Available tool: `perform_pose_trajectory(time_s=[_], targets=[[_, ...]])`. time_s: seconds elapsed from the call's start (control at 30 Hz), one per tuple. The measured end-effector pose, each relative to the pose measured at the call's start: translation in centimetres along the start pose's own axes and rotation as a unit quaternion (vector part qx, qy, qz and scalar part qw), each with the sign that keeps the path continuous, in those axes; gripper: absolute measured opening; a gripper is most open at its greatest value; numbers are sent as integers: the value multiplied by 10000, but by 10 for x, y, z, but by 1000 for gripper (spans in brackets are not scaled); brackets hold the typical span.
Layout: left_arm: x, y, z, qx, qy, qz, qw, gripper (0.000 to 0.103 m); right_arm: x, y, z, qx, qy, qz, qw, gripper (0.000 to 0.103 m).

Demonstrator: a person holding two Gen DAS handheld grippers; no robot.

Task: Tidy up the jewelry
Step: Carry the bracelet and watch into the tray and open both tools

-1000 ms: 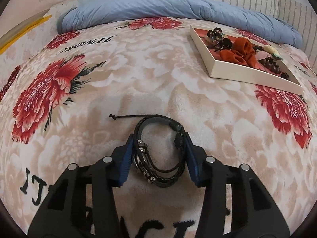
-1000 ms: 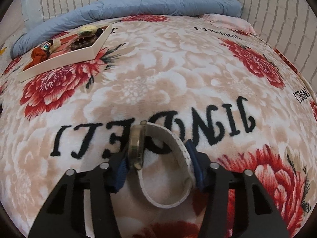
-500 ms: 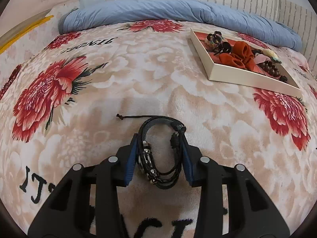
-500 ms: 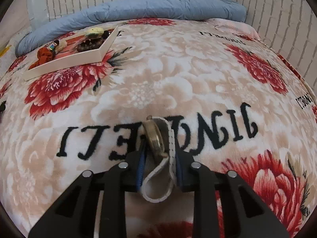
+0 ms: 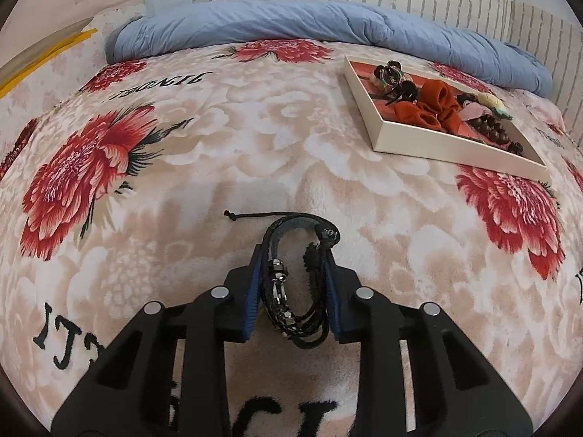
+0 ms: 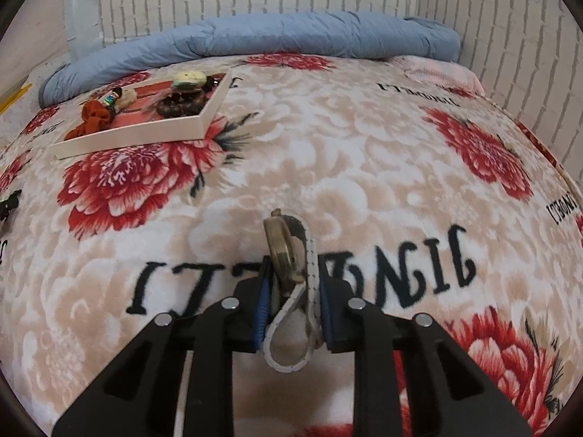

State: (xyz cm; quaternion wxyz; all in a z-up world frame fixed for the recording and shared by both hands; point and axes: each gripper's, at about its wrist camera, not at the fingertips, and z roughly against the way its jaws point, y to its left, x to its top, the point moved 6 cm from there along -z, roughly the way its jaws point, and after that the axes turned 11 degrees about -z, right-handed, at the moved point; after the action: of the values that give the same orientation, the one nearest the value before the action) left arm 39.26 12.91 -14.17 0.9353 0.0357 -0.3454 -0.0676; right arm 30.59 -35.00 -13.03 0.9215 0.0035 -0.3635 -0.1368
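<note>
pinching from both sides, the left gripper has its jaws drawn narrow on a black braided bracelet, whose loop stands upright between the blue pads above the floral bed blanket. a second ago these jaws stood wider around it. the right gripper has its jaws nearly together, squeezing a white-strapped watch with its brass case upright; they too were much wider before, and the strap is now folded flat. far on the bed sits the cream tray of jewelry, right of the left gripper, left of the right.
</note>
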Motion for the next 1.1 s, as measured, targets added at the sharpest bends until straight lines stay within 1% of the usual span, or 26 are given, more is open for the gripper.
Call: perform_pose_trajectory(time_s=[0.23,0.33,0.5,0.63,0.8,0.83,0.93,1.1], targets=[[4,-1,3,-36,-82,86,9999,22,16,19,-1,127,-116,129,9998,23],[14,-7,8,-107,-208,99,9997,21,30,33,-4,200,-214,187,9994,23],[37,-24,13,-130,-410,-74,9990,21,58,63,-11,396,-378,218,9983,23],[66,-42,8,-225,-531,-145,9982,21,84,93,-24,549,-449,275,9971,22],[110,-70,1,-408,-781,-250,9958,21,114,129,-44,763,-484,264,9956,22],[122,-80,-4,-445,-835,-316,9950,21,120,138,-50,819,-474,273,9951,22],[144,-101,-17,-494,-932,-443,9934,21,133,158,-67,871,-483,335,9945,22],[170,-124,-42,-523,-994,-626,9917,21,148,180,-103,947,-369,239,9945,22]])
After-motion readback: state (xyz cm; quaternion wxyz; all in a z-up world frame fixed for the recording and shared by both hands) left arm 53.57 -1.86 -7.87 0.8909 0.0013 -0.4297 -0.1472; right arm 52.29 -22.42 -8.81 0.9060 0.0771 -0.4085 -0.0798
